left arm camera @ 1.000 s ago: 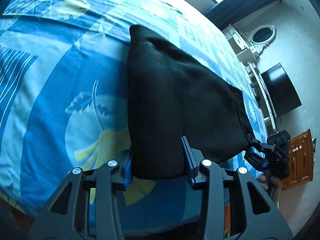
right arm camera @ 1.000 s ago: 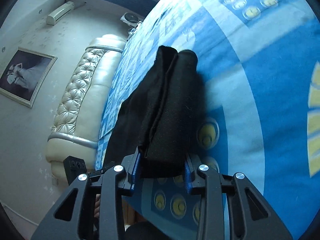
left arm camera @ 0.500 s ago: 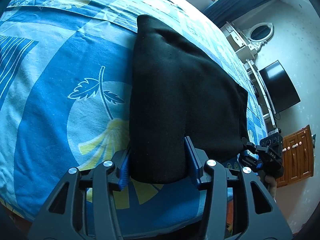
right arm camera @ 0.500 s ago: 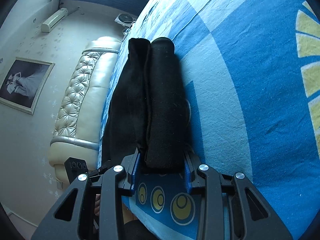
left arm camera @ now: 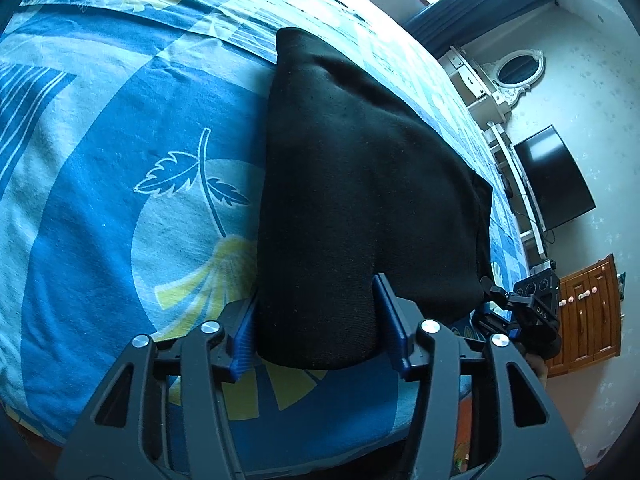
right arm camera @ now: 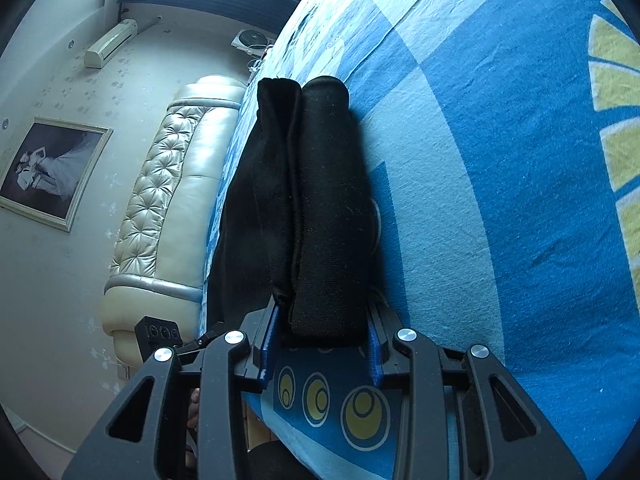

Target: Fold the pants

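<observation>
Black pants [left arm camera: 352,184] folded into a thick stack on the blue bedsheet [left arm camera: 120,184], near edge at 6 o'clock clamped by left gripper [left arm camera: 316,336] and right gripper [right arm camera: 324,332]; seemingly only setting down and release left.

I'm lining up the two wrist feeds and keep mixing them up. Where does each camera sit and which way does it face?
Left wrist: on the left gripper, looking along the bed's near edge toward the TV; right gripper shows.
Right wrist: on the right gripper, facing the headboard; left gripper shows.
Shared: black pants on the blue bedsheet, each gripper clamping one end.
</observation>
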Motion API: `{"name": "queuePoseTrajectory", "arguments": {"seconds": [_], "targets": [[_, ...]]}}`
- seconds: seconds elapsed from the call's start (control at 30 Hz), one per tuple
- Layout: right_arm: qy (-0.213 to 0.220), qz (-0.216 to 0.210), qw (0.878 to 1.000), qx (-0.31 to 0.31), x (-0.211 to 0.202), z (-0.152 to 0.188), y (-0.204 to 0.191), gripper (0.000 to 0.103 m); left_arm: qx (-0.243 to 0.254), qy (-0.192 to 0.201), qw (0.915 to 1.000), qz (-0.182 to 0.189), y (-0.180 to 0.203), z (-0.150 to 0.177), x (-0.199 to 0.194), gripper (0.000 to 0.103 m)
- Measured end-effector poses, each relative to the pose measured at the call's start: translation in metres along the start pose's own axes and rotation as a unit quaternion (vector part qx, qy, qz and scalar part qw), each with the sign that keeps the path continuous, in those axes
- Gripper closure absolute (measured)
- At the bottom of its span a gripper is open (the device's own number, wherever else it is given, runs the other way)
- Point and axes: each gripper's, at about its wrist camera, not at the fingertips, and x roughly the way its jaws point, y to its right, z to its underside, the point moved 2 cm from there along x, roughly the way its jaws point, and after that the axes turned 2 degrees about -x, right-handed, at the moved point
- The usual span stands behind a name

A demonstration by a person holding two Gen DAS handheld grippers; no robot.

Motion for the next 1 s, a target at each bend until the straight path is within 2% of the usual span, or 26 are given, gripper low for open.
{"name": "queuePoseTrajectory", "arguments": {"seconds": [0.13,0.27,0.5,0.7,0.87,1.0], "targets": [[0.007,-0.023,1.0,0.01,-0.005,-0.001,0.005,0.063,-0.006,0.005,0.9998,0.018,-0.002,0.0,0.0,0.041],[0.015,-0.062,0.997,0.036,-0.014,0.001,0.012,0.058,0.003,0.01,0.9997,0.022,0.001,0.003,-0.002,0.034],[0.037,-0.121,0.987,0.099,-0.041,0.013,0.035,0.058,0.011,0.012,0.9999,0.005,0.008,0.011,-0.007,0.025],[0.041,-0.109,0.988,0.1,-0.062,0.025,0.039,0.058,0.006,0.013,0.9998,-0.012,0.01,0.025,-0.014,0.021],[0.053,-0.099,0.987,0.115,-0.074,0.03,0.045,0.058,0.031,0.012,0.9981,-0.051,0.016,0.039,-0.023,0.02],[0.057,-0.069,0.99,0.112,-0.082,0.038,0.042,0.058,0.042,0.018,0.9951,-0.087,0.02,0.049,-0.032,0.019]]}}
